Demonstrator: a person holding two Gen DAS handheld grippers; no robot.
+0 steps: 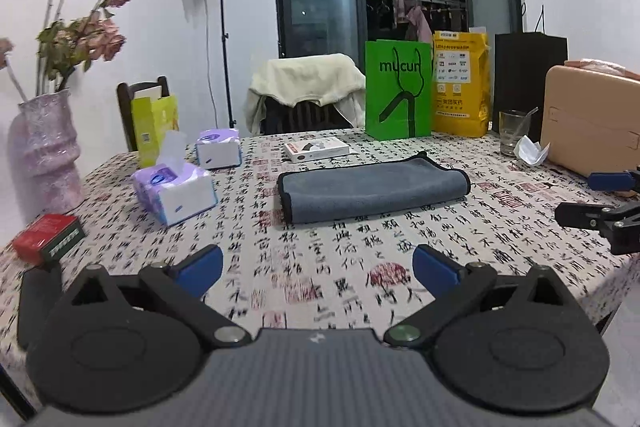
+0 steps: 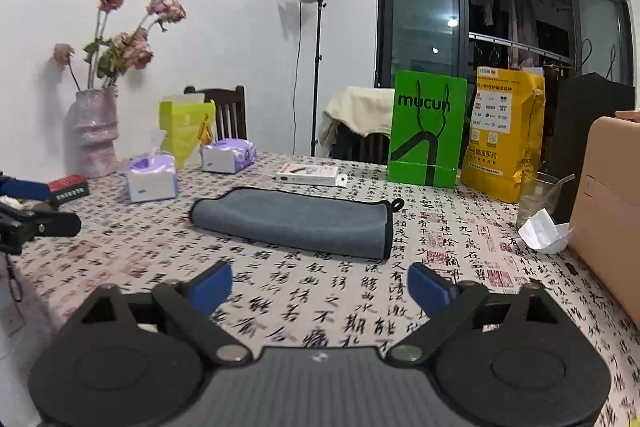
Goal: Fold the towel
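Observation:
A grey towel [image 1: 372, 189] with black edging lies folded flat on the patterned tablecloth, in the middle of the table; it also shows in the right wrist view [image 2: 296, 221]. My left gripper [image 1: 318, 269] is open and empty, held back from the towel's near edge. My right gripper [image 2: 320, 287] is open and empty, also short of the towel. The right gripper shows at the right edge of the left wrist view [image 1: 600, 199]. The left gripper shows at the left edge of the right wrist view [image 2: 28, 205].
Two tissue packs [image 1: 174, 189] [image 1: 218, 149], a red box [image 1: 48, 239] and a vase [image 1: 46, 147] stand left. A white box [image 1: 316, 150], green bag [image 1: 398, 89], yellow bag [image 1: 462, 83], glass [image 1: 512, 133] and tan case [image 1: 592, 123] stand behind and right.

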